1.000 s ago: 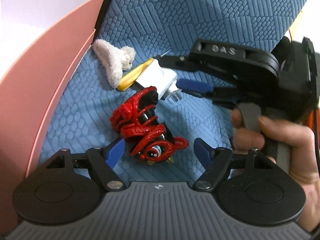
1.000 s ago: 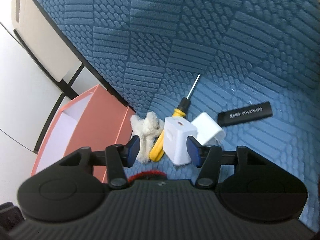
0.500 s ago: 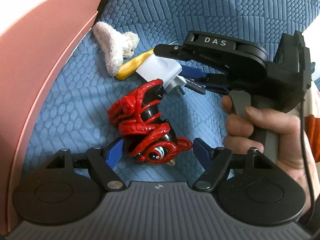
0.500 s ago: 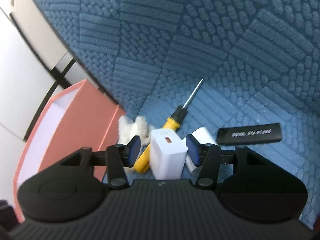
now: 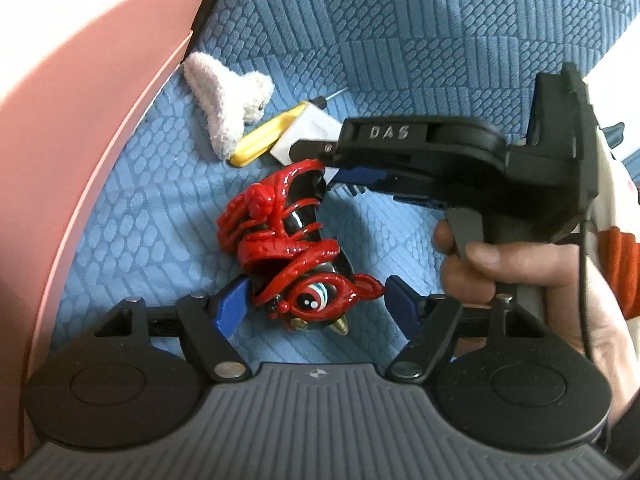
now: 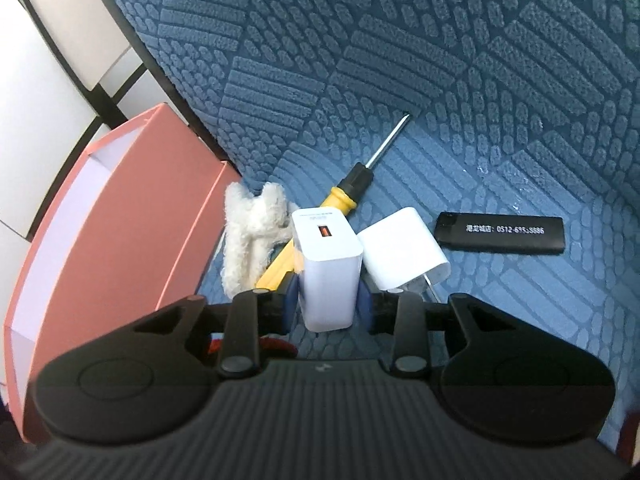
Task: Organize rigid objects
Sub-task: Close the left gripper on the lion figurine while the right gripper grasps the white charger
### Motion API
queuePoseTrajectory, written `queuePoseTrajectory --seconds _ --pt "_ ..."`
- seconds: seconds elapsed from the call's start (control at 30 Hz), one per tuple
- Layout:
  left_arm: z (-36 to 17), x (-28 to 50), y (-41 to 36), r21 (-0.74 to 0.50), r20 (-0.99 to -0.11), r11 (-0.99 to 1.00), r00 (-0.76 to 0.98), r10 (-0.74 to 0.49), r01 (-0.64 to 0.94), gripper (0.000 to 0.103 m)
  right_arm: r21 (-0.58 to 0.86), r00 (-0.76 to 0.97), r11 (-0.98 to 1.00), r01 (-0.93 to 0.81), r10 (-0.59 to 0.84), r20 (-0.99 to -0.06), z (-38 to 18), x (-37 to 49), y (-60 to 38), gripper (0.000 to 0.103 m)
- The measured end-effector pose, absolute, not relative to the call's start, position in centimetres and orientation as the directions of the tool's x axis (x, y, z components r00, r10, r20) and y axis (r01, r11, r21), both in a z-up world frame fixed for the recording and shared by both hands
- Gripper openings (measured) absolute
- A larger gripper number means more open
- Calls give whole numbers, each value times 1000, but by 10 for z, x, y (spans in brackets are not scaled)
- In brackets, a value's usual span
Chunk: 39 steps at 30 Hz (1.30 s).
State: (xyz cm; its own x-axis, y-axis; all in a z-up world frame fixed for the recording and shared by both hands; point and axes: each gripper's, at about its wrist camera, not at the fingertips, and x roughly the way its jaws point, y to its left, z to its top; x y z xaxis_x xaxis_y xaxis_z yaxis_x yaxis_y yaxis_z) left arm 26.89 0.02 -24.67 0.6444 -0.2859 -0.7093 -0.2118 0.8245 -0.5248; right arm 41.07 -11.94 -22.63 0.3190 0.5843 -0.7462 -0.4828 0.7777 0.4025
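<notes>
Right gripper (image 6: 328, 302) is clamped on the white boxy USB charger with an orange port (image 6: 326, 264) — blue pads are pressed against both of its sides, the port face turned away from the camera. The charger is seen just above the blue textured quilted surface (image 6: 480, 80), with a second white rounded plug adapter (image 6: 402, 250) right beside it, metal prongs pointing toward the gripper.

A yellow-handled screwdriver with a black collar and steel shaft (image 6: 348, 196) lies behind the charger, partly hidden by it. A fluffy white plush piece (image 6: 252, 236) is touching the screwdriver handle and sits next to the pink open-topped cardboard box (image 6: 132, 208). A flat black rectangular stick with white printed text (image 6: 500, 232) is placed apart, to the right of the adapter.

Left gripper (image 5: 310, 308) is spread wide — the glossy red-and-black coiled dragon figurine with a painted eye (image 5: 292, 240) lies between its blue fingers (image 5: 230, 306). One pad sits against the figurine, the other is clear of it; no grip is applied. The right gripper's handle is held by a person's hand (image 5: 532, 280) in the left wrist view.
</notes>
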Motion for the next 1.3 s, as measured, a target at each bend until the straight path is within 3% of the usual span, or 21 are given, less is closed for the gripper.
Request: queuePoseTrajectory --seconds 0.63,1.3 --pt "-205 229 17 -494 -654 858 711 -260 -141 77 324 459 918 -227 395 -796 -200 363 -163 31" --pt "-208 229 16 -467 -682 873 686 -254 -141 77 252 525 963 -98 265 -809 -184 270 -180 31"
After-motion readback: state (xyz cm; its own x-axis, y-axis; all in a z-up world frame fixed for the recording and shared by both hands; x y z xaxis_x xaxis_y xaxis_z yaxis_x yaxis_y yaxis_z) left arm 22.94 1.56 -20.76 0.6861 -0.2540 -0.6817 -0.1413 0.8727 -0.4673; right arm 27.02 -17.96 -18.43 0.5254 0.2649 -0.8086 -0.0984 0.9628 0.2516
